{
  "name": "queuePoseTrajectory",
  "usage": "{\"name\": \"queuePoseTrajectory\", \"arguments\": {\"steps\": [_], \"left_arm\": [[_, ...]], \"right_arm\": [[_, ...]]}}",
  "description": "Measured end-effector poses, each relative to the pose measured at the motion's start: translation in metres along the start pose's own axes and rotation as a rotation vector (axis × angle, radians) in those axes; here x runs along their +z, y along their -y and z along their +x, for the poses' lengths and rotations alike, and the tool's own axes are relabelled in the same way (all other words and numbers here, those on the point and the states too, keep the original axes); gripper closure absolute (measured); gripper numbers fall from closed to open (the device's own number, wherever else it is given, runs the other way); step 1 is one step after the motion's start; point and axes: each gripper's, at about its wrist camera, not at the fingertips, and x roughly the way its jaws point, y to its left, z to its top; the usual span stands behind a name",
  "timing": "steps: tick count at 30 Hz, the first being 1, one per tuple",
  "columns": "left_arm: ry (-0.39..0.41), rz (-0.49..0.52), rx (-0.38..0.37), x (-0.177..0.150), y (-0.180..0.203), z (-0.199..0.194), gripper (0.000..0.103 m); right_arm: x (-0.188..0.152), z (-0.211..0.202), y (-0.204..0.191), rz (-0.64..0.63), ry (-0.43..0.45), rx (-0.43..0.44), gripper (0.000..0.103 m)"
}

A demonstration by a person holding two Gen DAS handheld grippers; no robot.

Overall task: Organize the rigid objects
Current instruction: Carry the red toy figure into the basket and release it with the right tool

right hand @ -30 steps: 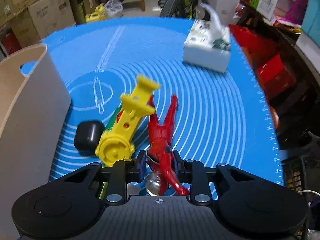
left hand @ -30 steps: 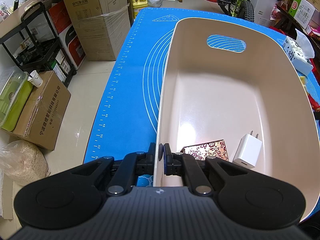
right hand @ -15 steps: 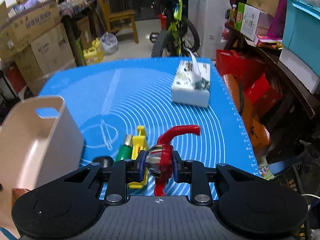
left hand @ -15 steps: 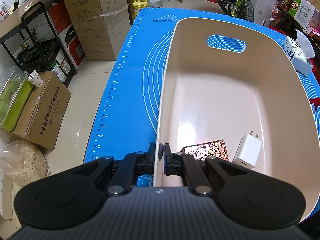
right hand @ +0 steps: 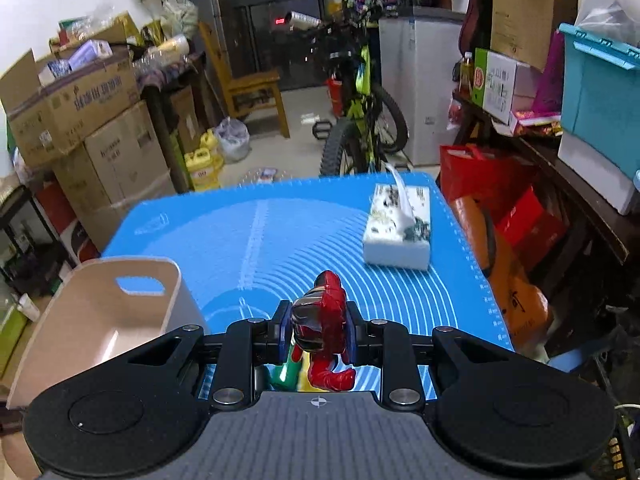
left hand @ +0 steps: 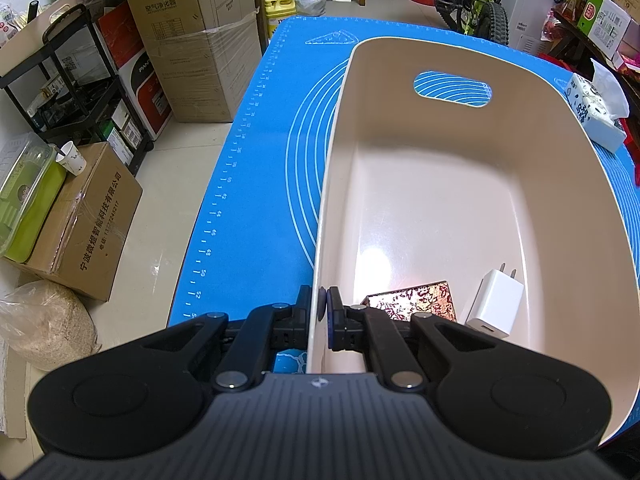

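Red figure (right hand: pixel 322 322) clamped inside right gripper (right hand: pixel 318 330) (above mat).

Bright indoor light, glare on bin floor (left hand: pixel 380 264); right view w/ dim, soft background, heavy fisheye bending at edges.

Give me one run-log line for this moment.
left tongs: shut on bin wall | right tongs: shut on red figure, above mat | bin holds: charger, patterned box
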Motion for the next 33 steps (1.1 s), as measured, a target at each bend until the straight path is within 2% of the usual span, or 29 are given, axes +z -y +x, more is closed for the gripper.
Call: {"name": "queuePoseTrajectory", "arguments": {"steps": [11,15,25,33], "left_arm": [[0.0,0.002,0.0,0.0,0.0,0.0,0.094],[0.0,0.003,0.0,0.0,0.001,0.0,0.094],[0.002,0.001,-0.002,0.001,0.002,0.0,0.094],[0.002,0.001,-0.003,0.001,0.002,0.0,0.094]], "right_arm": [[0.015,-0.027,-0.044,0.058,0.17,0.117,0.068],[0.012,-0.023,-0.071,0.035,0.188,0.188,0.068],[-0.017,0.008,-0.134,-0.067,0.101,0.289,0.068],[-0.054,0.039,-0.177,-0.209,-0.063,0.306,0.068]]}}
